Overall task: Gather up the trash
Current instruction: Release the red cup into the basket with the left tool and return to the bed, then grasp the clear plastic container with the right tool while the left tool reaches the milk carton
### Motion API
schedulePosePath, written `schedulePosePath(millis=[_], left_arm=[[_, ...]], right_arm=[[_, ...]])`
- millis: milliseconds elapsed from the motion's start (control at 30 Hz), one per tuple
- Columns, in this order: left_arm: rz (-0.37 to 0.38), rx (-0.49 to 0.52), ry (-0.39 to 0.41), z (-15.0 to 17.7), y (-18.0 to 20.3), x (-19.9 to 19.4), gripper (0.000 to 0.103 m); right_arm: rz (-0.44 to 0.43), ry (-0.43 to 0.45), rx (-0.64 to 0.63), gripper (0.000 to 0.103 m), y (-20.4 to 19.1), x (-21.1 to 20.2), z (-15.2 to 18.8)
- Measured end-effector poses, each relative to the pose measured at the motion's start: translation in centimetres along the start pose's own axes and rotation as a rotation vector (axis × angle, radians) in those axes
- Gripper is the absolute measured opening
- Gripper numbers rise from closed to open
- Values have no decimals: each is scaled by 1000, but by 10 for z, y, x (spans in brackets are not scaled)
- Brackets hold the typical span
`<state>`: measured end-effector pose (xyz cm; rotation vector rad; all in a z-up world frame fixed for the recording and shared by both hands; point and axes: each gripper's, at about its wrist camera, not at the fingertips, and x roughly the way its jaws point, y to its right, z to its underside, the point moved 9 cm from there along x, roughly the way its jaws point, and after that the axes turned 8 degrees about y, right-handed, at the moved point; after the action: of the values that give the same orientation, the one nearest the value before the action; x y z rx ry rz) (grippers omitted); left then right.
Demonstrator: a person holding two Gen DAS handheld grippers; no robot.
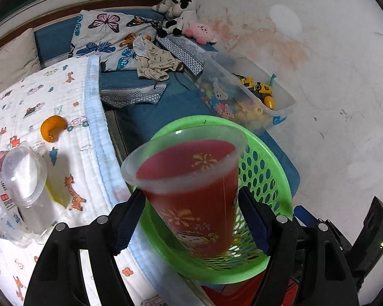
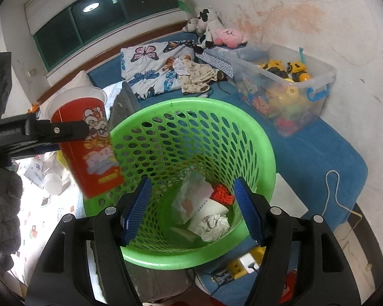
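My left gripper (image 1: 191, 216) pinches a red paper cup (image 1: 189, 193) between its pads, gripping it around the middle of its wall, the wide frosted rim tilted up toward my camera and the base pointing down. The cup hangs above the near edge of the green perforated basket (image 1: 265, 176), more over the rim than over the hollow, though from my right camera it looks to sit just outside the basket's left wall, so I cannot say exactly.

My right gripper (image 2: 191, 209) is spread with nothing between its blue pads; they frame the basket's mouth from above. Down in the basket lie a crumpled white tissue (image 2: 215, 225), some flat paper wrappers (image 2: 194, 196) and a small orange-red tuft (image 2: 223, 193).

Off to the left, on the printed quilt (image 1: 63, 102), rest an orange peel (image 1: 52, 128) and clear plastic containers (image 1: 23, 176).
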<state>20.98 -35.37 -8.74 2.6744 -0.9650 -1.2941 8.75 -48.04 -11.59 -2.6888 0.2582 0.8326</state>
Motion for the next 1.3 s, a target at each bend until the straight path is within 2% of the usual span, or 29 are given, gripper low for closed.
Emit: schedulePosePath(millis=[100,300,500,867,1300], left_arm=[[5,0,-9,2,2,2,75],[10,1,6,5,-3,-11,76],[-46,4,58,9,-26,-44,76],[-179,-97,122,16,-110,-99,76],[-307,-241,175,24,-204,-147,76]], right_arm=[[1,5,1,68,1,-2,-1],[-15,4,-2,68,-6,-8,-1],[-66,2,-37,69,-34,-12,-1],[-189,-18,-127,69,-111,-6,2],[-360,-105,-244,69,-213,24,27]])
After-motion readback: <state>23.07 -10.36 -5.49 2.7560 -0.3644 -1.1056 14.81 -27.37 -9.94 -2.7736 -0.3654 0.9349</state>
